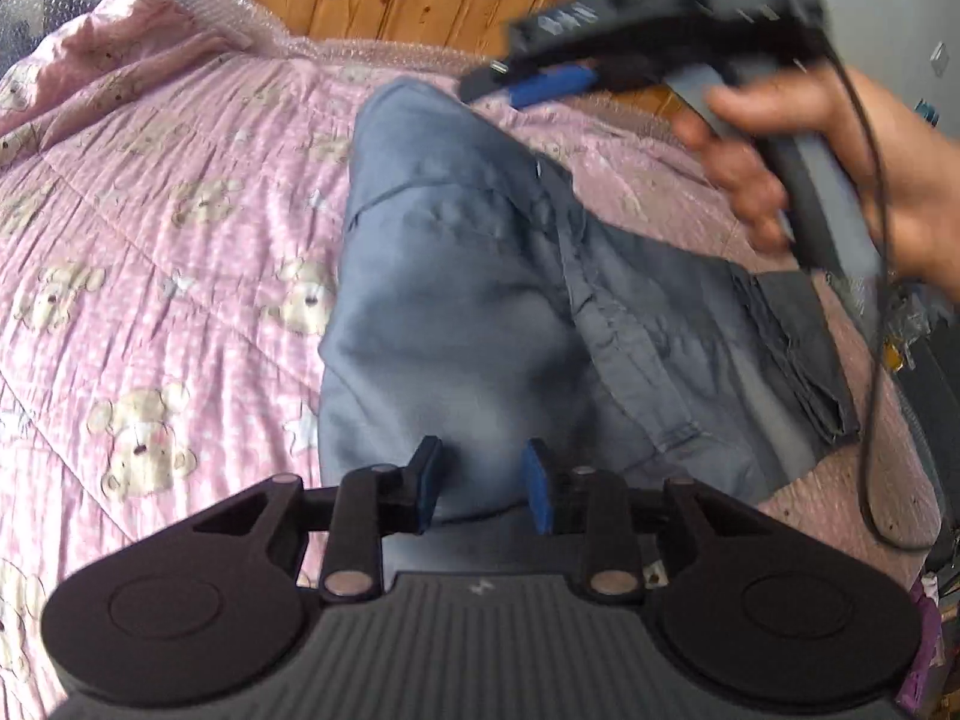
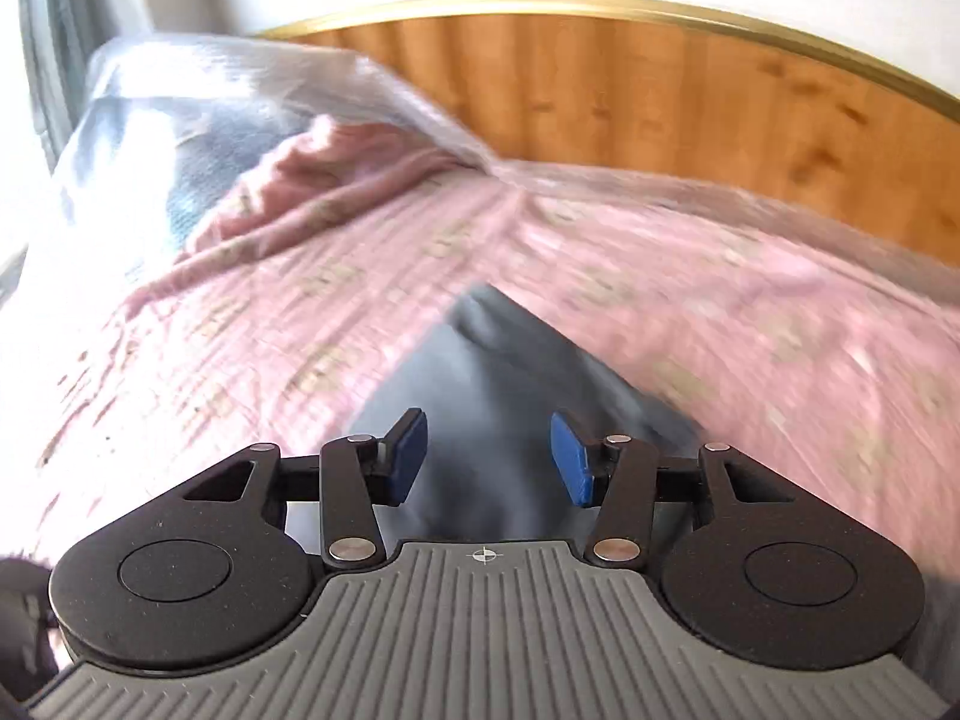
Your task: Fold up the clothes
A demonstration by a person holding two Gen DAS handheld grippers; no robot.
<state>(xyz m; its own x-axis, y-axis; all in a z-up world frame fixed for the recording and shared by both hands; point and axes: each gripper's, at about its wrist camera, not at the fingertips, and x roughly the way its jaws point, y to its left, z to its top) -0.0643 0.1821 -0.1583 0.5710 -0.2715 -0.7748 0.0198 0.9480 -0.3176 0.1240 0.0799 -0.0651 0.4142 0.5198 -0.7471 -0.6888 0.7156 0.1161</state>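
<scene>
Grey-blue trousers [image 1: 480,300] lie partly folded on a pink bear-print quilt [image 1: 150,228]. One darker leg end [image 1: 798,348] sticks out to the right. My left gripper [image 1: 483,483] is open and empty, low over the near edge of the trousers. My right gripper [image 1: 510,84] shows in the left wrist view, held in a hand above the far end of the trousers. In the right wrist view my right gripper [image 2: 489,456] is open and empty above the trousers [image 2: 480,396], and the view is blurred by motion.
A wooden headboard [image 2: 660,96] with a brass rim stands behind the bed. Bubble wrap [image 2: 198,96] covers a pillow at the far left. A black cable [image 1: 870,360] hangs from the right gripper. Clutter [image 1: 936,540] sits past the bed's right edge.
</scene>
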